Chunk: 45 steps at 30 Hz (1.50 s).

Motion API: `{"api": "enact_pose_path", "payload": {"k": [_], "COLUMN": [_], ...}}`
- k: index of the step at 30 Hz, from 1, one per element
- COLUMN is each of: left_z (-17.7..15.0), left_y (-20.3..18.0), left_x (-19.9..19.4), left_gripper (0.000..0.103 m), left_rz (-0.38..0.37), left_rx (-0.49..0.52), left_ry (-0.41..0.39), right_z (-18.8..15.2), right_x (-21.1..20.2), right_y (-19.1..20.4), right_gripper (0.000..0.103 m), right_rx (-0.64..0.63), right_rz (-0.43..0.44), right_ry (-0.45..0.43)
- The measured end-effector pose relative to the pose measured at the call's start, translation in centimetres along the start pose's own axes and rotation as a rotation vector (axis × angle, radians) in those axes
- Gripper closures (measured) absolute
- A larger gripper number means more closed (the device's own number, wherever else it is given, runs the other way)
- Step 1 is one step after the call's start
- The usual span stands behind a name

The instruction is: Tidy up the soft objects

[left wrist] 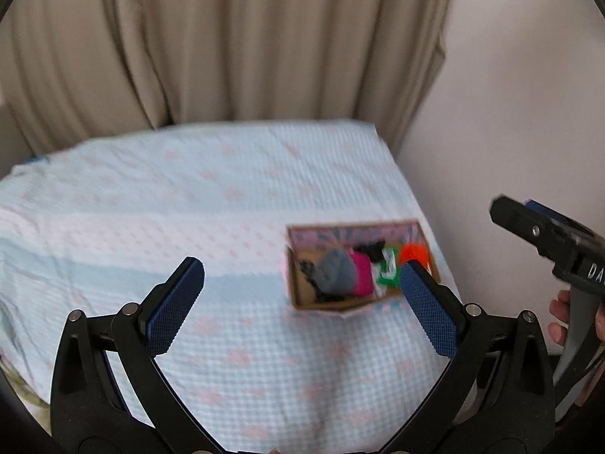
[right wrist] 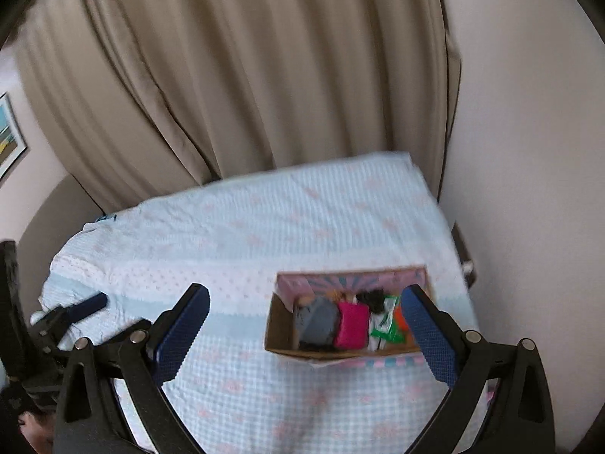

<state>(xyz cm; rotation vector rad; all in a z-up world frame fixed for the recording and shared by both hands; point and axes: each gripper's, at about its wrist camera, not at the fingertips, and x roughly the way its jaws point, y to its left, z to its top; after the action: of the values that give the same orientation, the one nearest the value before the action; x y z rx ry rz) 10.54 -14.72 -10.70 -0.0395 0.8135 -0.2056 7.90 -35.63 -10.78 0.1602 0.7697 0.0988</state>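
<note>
Left gripper spread wide, empty, above bare quilt. Cardboard box near the bed's right edge holds grey, pink, green and orange soft items. Right gripper wide, empty. Sorting appears essentially complete.

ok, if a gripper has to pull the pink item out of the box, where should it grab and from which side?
Probably from above: the pink item sits in the cardboard box, wedged between the grey item and the green-and-white piece, so its sides are blocked. Pinch its exposed top edge, one finger toward the box's near wall, one toward the far wall. Both grippers look open and empty.
</note>
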Motion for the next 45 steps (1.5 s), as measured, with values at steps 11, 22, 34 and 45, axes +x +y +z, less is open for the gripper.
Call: {"api": "enact_pose_path", "payload": {"k": [11,22,34,45], "left_z": [0.0,-0.9,-0.7,-0.4], "left_y": [2.4,2.9,3.2,3.1], "left_x": [-11.7,-13.7,-13.2,-13.1], "left_gripper": [0.0,0.0,0.0,0.0], "left_rz": [0.099,0.095,0.078,0.074], "left_rx": [0.028,0.004,-0.002,0.017], "left_ry": [-0.322,-0.37,-0.367,-0.374], "right_z": [-1.6,-2.7,-2.6,-2.2], "right_x": [-9.2,-10.5,-10.0,-10.0], "right_y": [6.4,7.2,6.9,7.1], "right_gripper": [0.002,0.002,0.002,0.002], "right_rx": [-0.113,-0.1,-0.091,-0.083], "right_rz": [-0.063,-0.089,-0.107,-0.117], "right_ry": [-0.279,-0.313,-0.316,-0.311]}}
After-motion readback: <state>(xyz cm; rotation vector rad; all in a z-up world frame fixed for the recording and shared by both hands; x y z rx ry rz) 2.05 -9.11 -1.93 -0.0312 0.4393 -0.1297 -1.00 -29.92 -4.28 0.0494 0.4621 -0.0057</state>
